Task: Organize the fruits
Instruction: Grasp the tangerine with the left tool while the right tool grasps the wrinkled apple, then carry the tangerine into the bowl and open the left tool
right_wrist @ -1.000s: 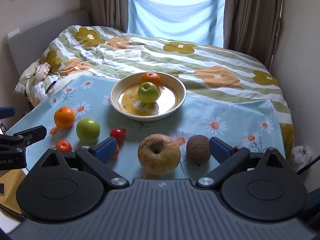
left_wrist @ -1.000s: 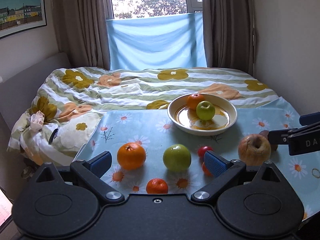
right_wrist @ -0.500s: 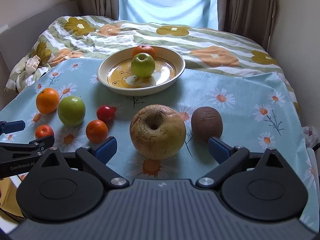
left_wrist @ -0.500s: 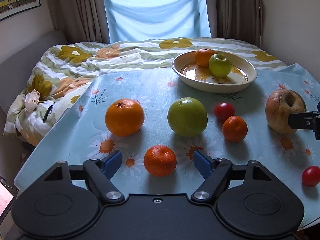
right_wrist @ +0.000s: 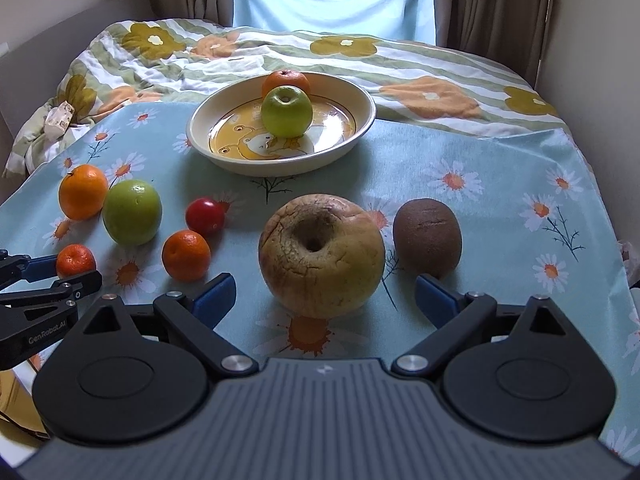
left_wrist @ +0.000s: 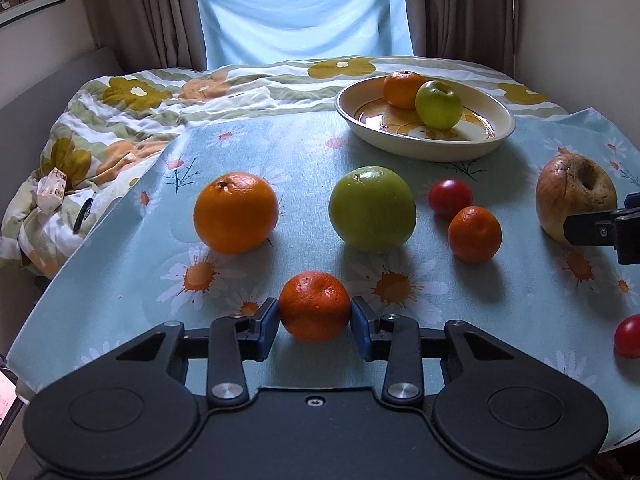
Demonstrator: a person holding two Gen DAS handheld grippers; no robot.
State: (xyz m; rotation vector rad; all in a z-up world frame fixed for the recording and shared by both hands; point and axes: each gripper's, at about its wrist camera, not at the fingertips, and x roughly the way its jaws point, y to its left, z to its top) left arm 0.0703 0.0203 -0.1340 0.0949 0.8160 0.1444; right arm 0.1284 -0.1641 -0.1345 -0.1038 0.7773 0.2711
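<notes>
1. Half a second ago the left gripper [left_wrist: 315,322] stood with its jaws apart behind the small mandarin [left_wrist: 315,305]; now the blue pads touch both sides of it, clamped, low in the centre of the left wrist view, the fruit resting on the daisy-print cloth [left_wrist: 280,152]
2. The right gripper [right_wrist: 325,295] has moved closer to the wrinkled yellow apple [right_wrist: 321,255], which looks larger than before at the centre of the right wrist view; the jaws are spread wide on either side of it and touch nothing
3. Counted on the cloth: two small mandarins, the gripped one and a free one [right_wrist: 186,255]; one big orange [right_wrist: 83,191]; one green apple [right_wrist: 132,212]; one wrinkled apple; one kiwi [right_wrist: 427,230] just right of it
4. Cherry tomatoes: one [right_wrist: 205,215] beside the free mandarin, and a second [left_wrist: 628,336] only in the left wrist view, at its lower right edge
5. In the cream bowl [right_wrist: 352,136], upper centre: one green apple [right_wrist: 287,111] and one orange [right_wrist: 286,81], touching
6. The bowl's orange is half hidden behind its apple; the second tomato is cut by the frame edge; the gripped mandarin is partly covered by the left gripper's finger at the lower left of the right wrist view
</notes>
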